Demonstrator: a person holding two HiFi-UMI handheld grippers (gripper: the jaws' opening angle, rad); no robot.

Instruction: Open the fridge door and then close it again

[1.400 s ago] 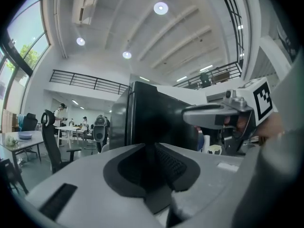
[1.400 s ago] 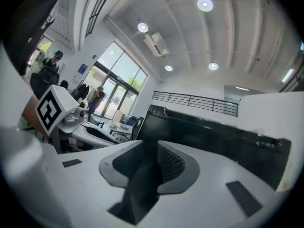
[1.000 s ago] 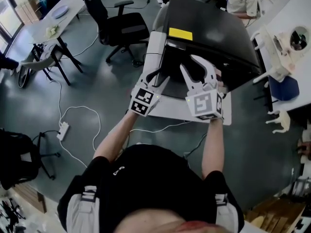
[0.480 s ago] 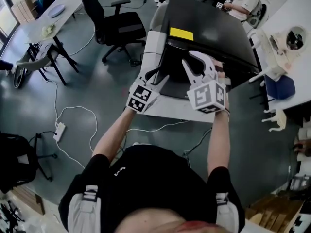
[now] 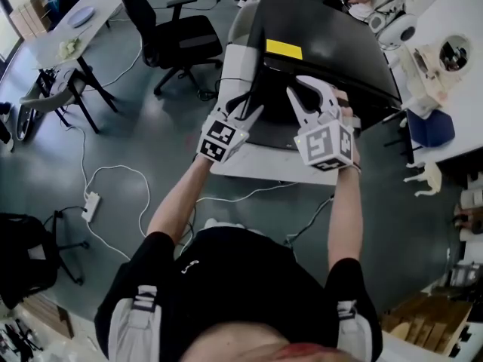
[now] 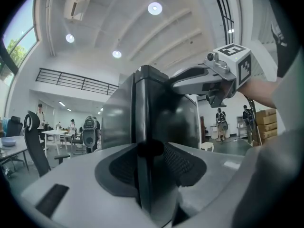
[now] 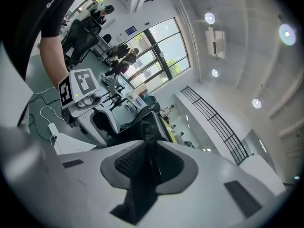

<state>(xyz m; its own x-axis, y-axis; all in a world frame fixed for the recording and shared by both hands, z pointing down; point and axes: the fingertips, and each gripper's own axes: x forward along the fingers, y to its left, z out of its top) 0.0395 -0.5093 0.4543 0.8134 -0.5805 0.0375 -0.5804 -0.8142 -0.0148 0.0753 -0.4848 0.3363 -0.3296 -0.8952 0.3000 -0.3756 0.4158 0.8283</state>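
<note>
Head view
Fridge [image 5: 324,36]: black, at 12 o'clock from the person, with a yellow sticker [image 5: 284,49] on its top.
Fridge door [image 5: 275,119]: the dark front facing the person; whether it stood ajar could not be told.
Left gripper [image 5: 249,108]: at the door's 9 o'clock edge, jaws pointing into it.
Right gripper [image 5: 315,89]: at the door's top edge, toward 1 o'clock.
Surroundings: an office chair [image 5: 177,40] at 11 o'clock and a white cable [image 5: 121,173] on the floor at 9 o'clock.

Left gripper view
Jaws: fairly wide and opening, one pad lying against each side of the door's upright edge [image 6: 149,103].
Neighbour: the right gripper showed at 2 o'clock, its fingers laid on the fridge's top front edge.

Right gripper view
Jaws: narrow and closing, both pads against a thin dark edge [image 7: 151,132] of the door, which filled the gap.
Fridge: it ran away from the jaws toward 12 o'clock, the yellow sticker just visible on it.
Neighbour: the left gripper's marker cube stood at 10 o'clock, beside the person's forearm [image 7: 52,56].
</note>
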